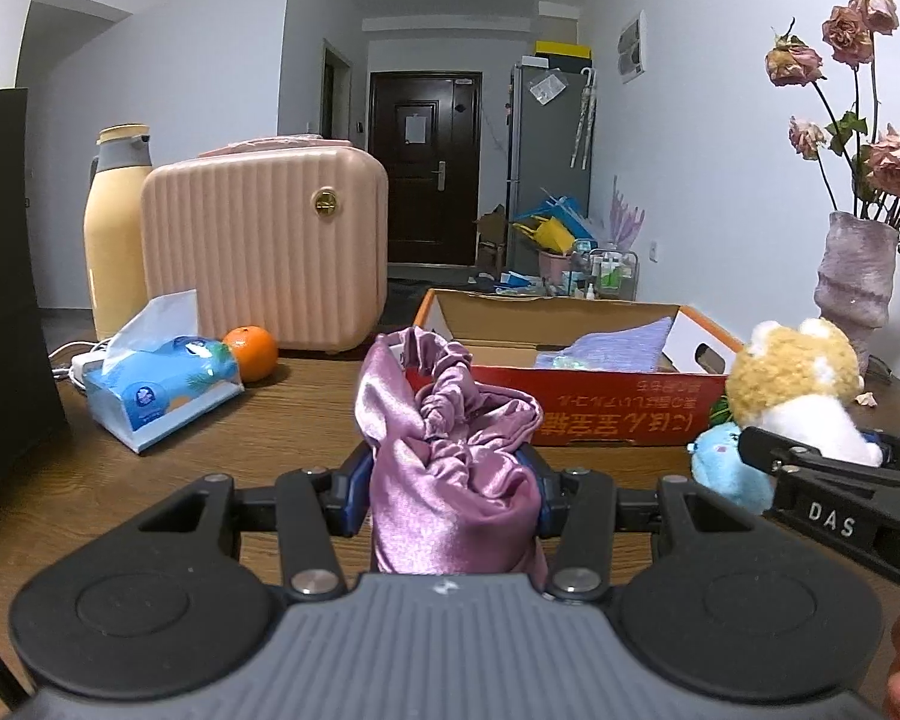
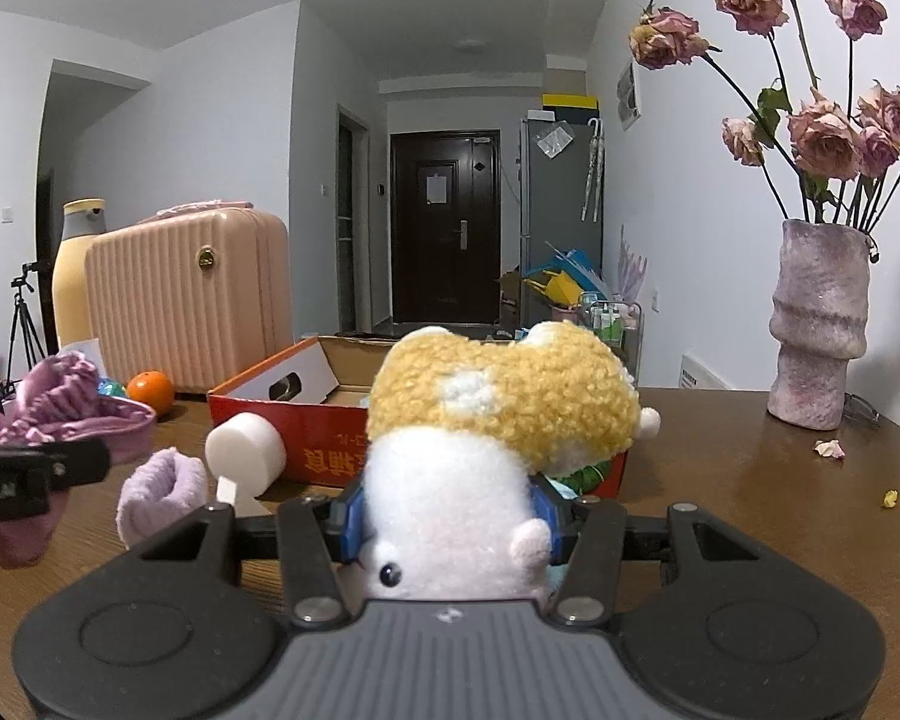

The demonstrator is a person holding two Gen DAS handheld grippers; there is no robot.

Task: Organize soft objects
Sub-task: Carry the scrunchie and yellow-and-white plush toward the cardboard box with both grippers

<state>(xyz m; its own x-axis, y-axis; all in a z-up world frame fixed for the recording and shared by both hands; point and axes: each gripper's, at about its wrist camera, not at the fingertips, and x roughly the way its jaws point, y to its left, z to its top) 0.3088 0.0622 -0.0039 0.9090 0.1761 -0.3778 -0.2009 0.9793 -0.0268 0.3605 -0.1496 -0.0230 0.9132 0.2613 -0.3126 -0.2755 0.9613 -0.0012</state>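
Satin bonnet (image 1: 450,462) stood upright, pinched in left gripper (image 1: 450,498); plush toy (image 2: 486,450) hung head-down, clamped by right gripper (image 2: 450,522). Both were over wooden table (image 1: 210,468), facing cardboard box (image 1: 570,402), hallway beyond.

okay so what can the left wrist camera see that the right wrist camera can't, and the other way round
Only the left wrist view shows the blue tissue pack and the small blue plush. Only the right wrist view shows the lavender sock, the white roll and the tripod. Both show the cardboard box, orange, pink case, vase, purple satin cloth and yellow-white plush.
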